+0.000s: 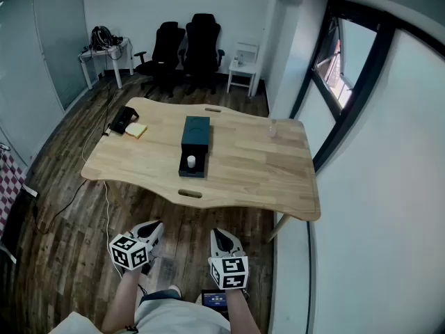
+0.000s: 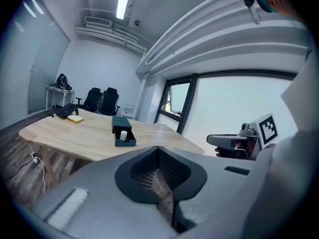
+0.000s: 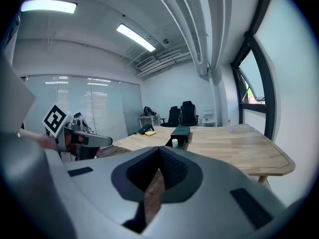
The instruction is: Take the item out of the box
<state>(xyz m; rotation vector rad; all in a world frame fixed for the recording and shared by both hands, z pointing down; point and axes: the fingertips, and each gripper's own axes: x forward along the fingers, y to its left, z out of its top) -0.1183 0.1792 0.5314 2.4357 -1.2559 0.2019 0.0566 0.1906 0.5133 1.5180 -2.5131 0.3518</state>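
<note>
On the wooden table [image 1: 268, 169], well ahead of the left gripper [image 1: 156, 226] and right gripper [image 1: 220, 234], a white cylinder [image 1: 190, 161] is standing in the open end of the dark teal box [image 1: 195, 132]. It is looking light, stiff and smooth, inviting a pinch across its sides. Both grippers are hanging clenched on nothing.

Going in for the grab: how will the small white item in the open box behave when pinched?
The white item looks like a short upright cylinder, so it may tip and roll if nudged. It seems small, so probably light. The box walls stand close, likely leaving little gripping room.
</note>
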